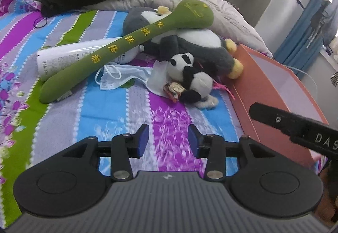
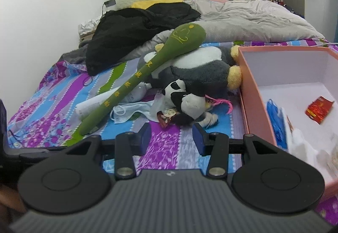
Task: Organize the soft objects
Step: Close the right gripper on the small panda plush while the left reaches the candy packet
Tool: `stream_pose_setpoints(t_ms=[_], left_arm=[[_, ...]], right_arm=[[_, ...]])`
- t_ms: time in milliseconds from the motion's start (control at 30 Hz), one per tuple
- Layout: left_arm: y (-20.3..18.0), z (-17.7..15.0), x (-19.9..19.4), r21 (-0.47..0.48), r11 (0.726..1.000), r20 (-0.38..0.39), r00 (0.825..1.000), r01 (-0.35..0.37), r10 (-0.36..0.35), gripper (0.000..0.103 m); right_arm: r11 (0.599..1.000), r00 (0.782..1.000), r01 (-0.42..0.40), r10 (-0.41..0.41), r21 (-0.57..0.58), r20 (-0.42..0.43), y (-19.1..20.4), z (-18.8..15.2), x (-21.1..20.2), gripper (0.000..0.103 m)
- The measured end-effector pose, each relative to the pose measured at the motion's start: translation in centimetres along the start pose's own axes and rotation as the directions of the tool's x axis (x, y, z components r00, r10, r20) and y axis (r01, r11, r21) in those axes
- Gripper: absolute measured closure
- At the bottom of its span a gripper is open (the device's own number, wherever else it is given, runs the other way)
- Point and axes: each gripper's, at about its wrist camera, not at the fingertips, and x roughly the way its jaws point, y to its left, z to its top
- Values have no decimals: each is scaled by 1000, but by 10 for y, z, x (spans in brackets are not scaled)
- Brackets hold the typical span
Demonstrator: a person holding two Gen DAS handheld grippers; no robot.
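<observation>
Green plush bat point(image 1: 126, 47) slants across grey penguin plush point(image 1: 196, 42), beside panda point(image 1: 190, 72)

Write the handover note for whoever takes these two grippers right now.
Left gripper: open, empty, above the striped bedsheet.
Right gripper: open, empty, beside the orange cardboard box.
On the bed: long green plush bat lying across the big grey-and-white plush penguin; small panda plush in front.
Done: the box holds only a few small items, no plush.
Left: bat, penguin and panda not yet organized.
</observation>
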Motion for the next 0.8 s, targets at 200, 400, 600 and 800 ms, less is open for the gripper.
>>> stream_pose_setpoints(t_ms=[200, 400, 600, 800], left_arm=[[2, 14, 43, -25, 999, -2, 1000, 31, -31, 55], [13, 26, 79, -54, 998, -14, 999, 38, -39, 55], [24, 34, 104, -86, 993, -17, 997, 76, -78, 55], [29, 43, 118, -127, 983, -1, 992, 129, -130, 57]], right_arm=[[1000, 1000, -12, 12, 19, -23, -8, 12, 38, 48], [999, 999, 22, -20, 49, -41, -19, 21, 78, 47], [994, 996, 56, -49, 90, -77, -29, 27, 117, 47], [988, 992, 87, -73, 131, -107, -36, 31, 142, 47]])
